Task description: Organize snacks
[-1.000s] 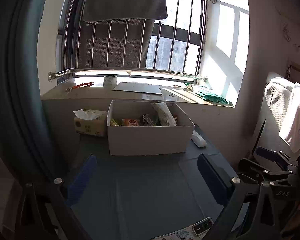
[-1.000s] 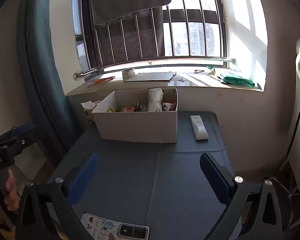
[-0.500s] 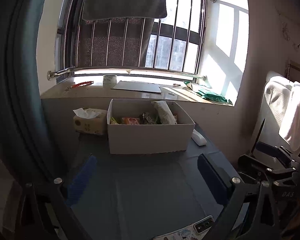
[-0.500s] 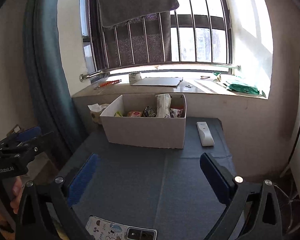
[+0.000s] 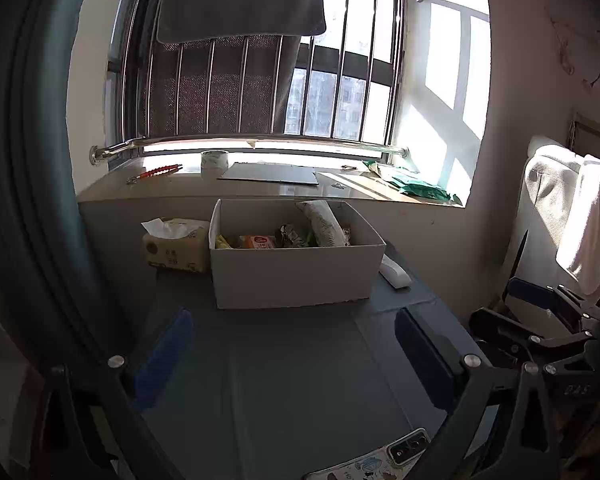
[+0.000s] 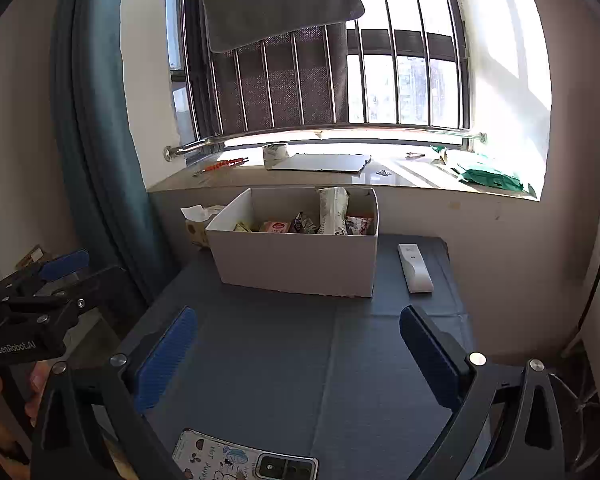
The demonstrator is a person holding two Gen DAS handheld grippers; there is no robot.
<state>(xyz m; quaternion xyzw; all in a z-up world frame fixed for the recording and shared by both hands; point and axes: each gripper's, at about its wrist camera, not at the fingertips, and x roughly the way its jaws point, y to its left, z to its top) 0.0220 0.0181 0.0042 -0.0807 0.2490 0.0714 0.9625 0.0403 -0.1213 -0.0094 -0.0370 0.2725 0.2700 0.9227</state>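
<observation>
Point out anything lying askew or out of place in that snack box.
One tall pale packet stands on end in the white box, leaning and poking above the rim, while the other snacks lie low. Nothing looks spilled or damaged.

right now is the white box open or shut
Open. The white box has no lid or flaps over it, and snack packets show above its rim, one tall packet standing up.

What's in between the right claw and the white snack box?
Nothing: only bare dark table mat lies between the right claw and the white snack box, as the right wrist view shows.
</observation>
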